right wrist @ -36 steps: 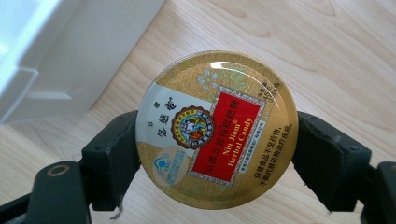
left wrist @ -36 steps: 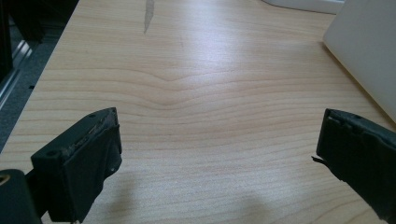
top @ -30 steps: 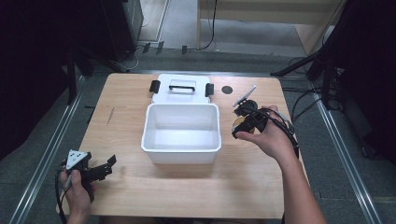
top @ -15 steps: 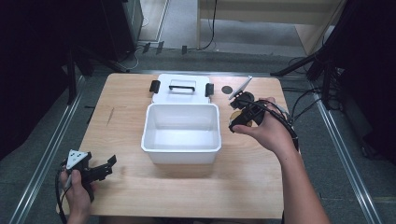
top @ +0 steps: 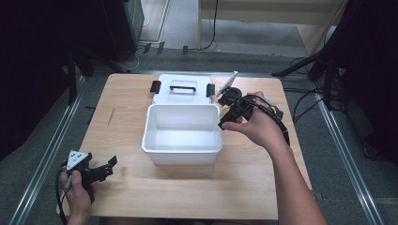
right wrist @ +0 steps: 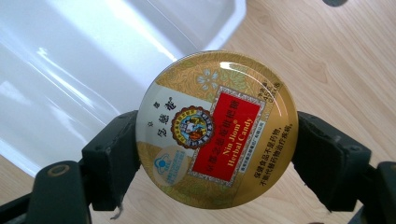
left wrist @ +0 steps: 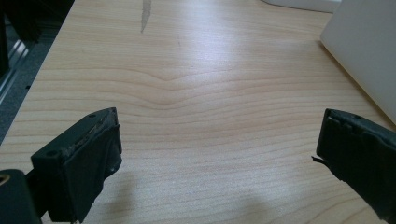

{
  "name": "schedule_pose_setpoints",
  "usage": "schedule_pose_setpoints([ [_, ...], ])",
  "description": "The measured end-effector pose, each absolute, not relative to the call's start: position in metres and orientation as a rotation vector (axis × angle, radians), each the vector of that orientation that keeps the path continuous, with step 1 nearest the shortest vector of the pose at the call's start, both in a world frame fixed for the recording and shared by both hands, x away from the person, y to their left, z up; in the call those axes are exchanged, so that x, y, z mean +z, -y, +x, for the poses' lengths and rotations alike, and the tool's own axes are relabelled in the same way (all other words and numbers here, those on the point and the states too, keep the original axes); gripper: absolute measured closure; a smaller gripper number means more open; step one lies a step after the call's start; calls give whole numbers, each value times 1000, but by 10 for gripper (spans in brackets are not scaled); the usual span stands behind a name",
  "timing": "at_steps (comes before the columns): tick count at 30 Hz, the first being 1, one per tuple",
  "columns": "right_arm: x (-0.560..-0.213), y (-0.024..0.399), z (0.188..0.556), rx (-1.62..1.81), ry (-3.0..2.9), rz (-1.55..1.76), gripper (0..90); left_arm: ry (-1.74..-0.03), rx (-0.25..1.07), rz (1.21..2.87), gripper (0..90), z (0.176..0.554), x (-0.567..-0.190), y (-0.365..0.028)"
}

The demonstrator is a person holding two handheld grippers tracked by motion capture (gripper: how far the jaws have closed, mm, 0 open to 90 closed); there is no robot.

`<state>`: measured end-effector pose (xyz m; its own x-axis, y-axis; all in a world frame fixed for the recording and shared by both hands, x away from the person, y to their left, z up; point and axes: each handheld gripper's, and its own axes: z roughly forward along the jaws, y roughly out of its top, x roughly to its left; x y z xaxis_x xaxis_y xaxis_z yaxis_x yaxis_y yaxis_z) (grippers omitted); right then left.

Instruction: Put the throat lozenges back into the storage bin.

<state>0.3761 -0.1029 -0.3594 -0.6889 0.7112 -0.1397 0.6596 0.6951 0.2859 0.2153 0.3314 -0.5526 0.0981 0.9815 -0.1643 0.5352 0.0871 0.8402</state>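
The wooden desk (top: 187, 197) carries an open white plastic box (top: 183, 133) at its middle, and the box's white lid (top: 184, 89), with a black handle and black clips at its ends, lies flat just behind it, touching or nearly touching the far wall. To the right of the lid, near the desk's far edge, a thin silver-grey strip (top: 226, 83) lies aslant beside a small dark round thing (top: 231, 92) too small to make out. The right hand-held gripper (top: 230, 114), in the person's right hand, hangs at the box's right rim near its far corner, and its two black jaws are clamped on the edges of a round gold tin (right wrist: 216, 129), one jaw on each side. The tin's printed face, with a red label reading "Nin Jiom Herbal Candy", is turned to the right gripper view, where the box's white corner lies behind the tin's left part and bare wood behind the rest. The left hand-held gripper (top: 101, 169) rests low at the desk's near left corner, well apart from the box, its jaws spread wide with only bare wood between them (left wrist: 215, 154).
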Motion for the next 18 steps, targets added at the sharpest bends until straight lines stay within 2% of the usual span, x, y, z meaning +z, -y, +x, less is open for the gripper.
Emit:
schedule_pose_setpoints([
  [18,-365,68,374,338,-2727,988,204,-1546,681,1557,7,215,-553,-332],
])
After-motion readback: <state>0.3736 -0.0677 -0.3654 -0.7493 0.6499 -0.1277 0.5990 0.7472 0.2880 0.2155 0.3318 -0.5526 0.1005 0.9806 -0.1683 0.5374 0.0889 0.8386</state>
